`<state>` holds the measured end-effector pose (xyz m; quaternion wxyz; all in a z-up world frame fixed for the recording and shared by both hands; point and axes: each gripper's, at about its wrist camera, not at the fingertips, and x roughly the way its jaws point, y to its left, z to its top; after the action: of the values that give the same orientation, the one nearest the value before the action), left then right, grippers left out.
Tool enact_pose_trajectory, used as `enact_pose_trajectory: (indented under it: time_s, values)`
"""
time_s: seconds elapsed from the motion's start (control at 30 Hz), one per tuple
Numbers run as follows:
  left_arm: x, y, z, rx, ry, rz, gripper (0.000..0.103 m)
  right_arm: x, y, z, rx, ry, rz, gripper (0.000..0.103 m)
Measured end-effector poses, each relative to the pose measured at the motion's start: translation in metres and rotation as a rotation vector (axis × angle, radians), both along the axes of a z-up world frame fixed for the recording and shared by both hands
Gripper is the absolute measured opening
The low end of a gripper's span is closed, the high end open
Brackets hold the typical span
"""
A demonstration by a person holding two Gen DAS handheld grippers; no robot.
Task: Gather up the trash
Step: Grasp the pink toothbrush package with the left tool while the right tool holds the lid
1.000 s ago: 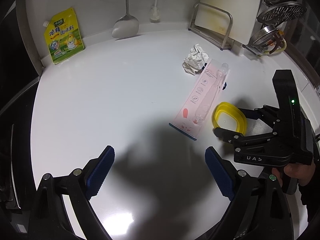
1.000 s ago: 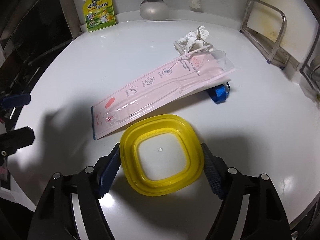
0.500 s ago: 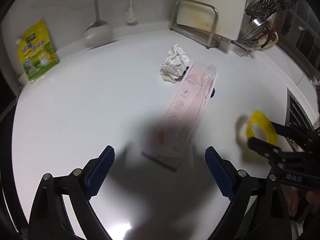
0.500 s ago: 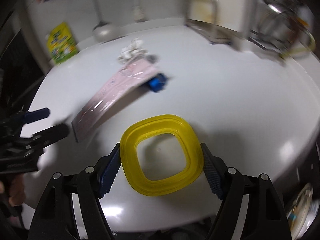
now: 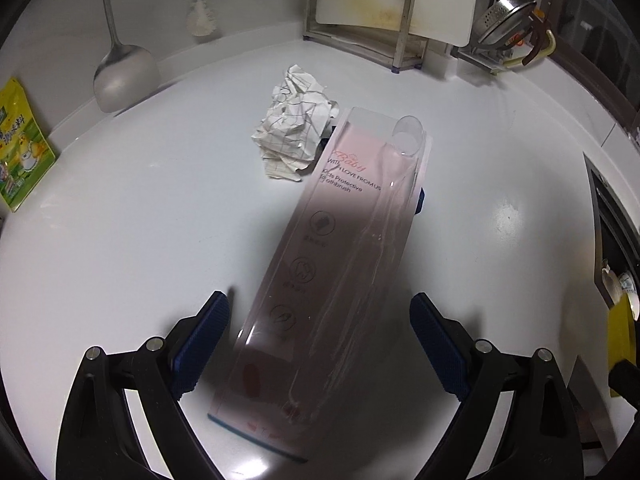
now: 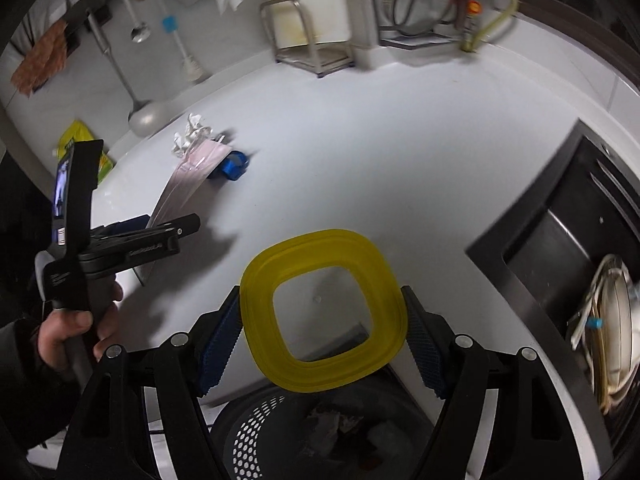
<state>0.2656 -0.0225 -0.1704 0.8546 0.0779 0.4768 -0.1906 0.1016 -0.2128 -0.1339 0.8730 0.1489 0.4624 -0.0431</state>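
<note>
1. Right now your white counter (image 5: 140, 240) carries everything that is left to clear, and its front edge runs just under your right gripper (image 6: 322, 332), with the black perforated bin (image 6: 256, 436) below and ahead of the fingers and a dark sink (image 6: 560, 264) off to that gripper's right.
2. You look to be mid-drop with one piece and mid-reach for the next: two steps run at once.
3. Your right gripper is clamped on the yellow square lid (image 6: 324, 312), its blue pads pressing the lid's left and right edges, and the lid hangs over the counter edge, partly above the bin. Next, I judge, you carry it a little further out so it sits fully over the bin mouth, then let go; the counter lip is the thing to clear.
4. Your left gripper (image 5: 318, 340) stands wide with its jaws closing, and the near end of the pink toothbrush package (image 5: 340, 264) lies between the fingers with a gap on each side, not yet gripped. The package stretches away from the gripper, its far end propped on a small blue item (image 6: 234, 166).
5. Beyond that far end, to its left, the crumpled paper (image 5: 294, 124) touches the package. Open counter lies on both sides of the left gripper, so there is room to close and lift.
</note>
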Motion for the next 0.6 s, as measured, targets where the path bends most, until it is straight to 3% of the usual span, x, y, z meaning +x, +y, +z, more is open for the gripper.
enact_pose_trajectory:
  time_s: [0.1,0.13,0.17,0.6]
  values:
    - [0.0,-0.007,0.001,0.018,-0.017,-0.02,0.07,-0.007,-0.002,0.001,0.007,0.0,-0.017,0.073]
    - [-0.001,-0.011,0.002,0.028,-0.025,-0.031,0.06,-0.009,-0.002,0.001,0.008,0.002,-0.019,0.073]
    - [-0.002,-0.013,0.003,0.03,-0.028,-0.043,0.058,-0.01,-0.002,0.001,0.01,0.004,-0.019,0.073]
    - [-0.033,0.006,0.024,-0.016,-0.006,0.007,0.055,-0.009,0.004,0.001,0.028,-0.008,0.013,0.073]
